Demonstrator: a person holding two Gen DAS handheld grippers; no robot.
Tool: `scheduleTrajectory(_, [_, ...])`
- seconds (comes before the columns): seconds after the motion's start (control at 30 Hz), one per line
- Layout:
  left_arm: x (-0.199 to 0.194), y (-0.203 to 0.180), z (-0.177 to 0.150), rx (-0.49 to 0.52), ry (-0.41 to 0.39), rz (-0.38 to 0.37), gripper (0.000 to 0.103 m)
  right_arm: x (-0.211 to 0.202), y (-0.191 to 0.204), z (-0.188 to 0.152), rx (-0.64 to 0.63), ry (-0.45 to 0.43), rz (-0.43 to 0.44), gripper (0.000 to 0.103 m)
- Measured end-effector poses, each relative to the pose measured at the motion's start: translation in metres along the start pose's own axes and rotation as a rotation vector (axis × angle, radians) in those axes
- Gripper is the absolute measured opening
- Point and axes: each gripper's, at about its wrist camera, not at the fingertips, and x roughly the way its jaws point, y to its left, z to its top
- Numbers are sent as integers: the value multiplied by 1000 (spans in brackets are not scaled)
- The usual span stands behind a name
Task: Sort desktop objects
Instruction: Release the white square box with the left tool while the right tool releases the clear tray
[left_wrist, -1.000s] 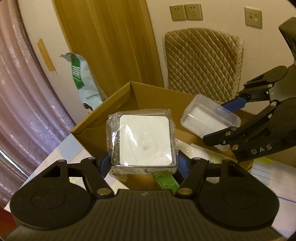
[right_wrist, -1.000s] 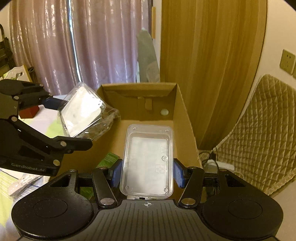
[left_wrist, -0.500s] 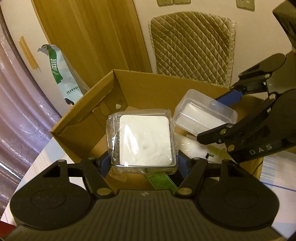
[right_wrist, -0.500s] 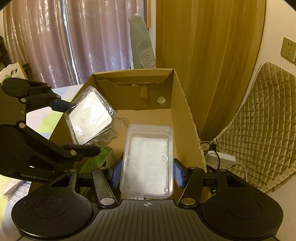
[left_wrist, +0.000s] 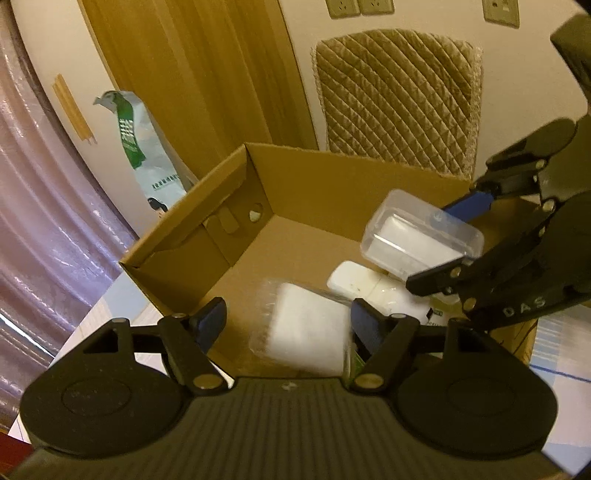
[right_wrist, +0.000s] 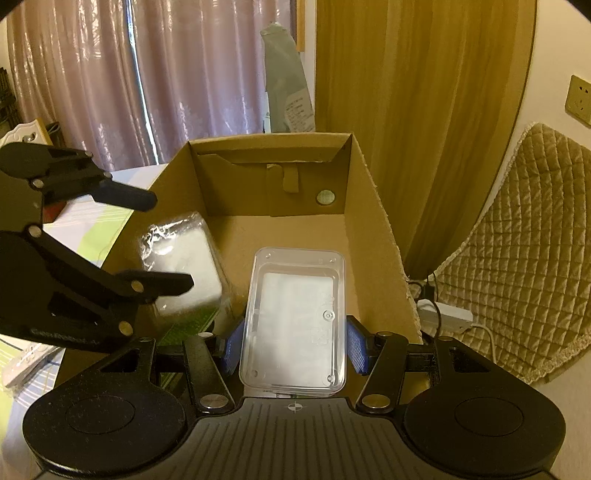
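Packet, a square white pad in clear wrap, sits blurred inside the box, between the spread jaws of the left gripper and touching neither pad; whether it rests on the box floor or is in the air I cannot tell. In the right wrist view the same packet shows at the box's left side, between the left gripper's 2 black fingers, above a green item. The case, a clear plastic rectangle with white contents, is pinched on its long sides by the blue pads of the right gripper, held over the box interior near its right wall. From the left wrist view the case hangs above a white block and other small items on the box floor, with the right gripper reaching in from the right. The box stands on the counter, which carries a striped cloth. Behind are a curtain, a green-and-white bag, a quilted cushion and wall sockets.
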Motion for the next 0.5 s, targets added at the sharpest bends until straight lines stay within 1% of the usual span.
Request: scheduleTrajectory(0.5, [-22, 9, -4, -35, -22, 28, 71, 1, 13, 2, -26, 3, 12, 56])
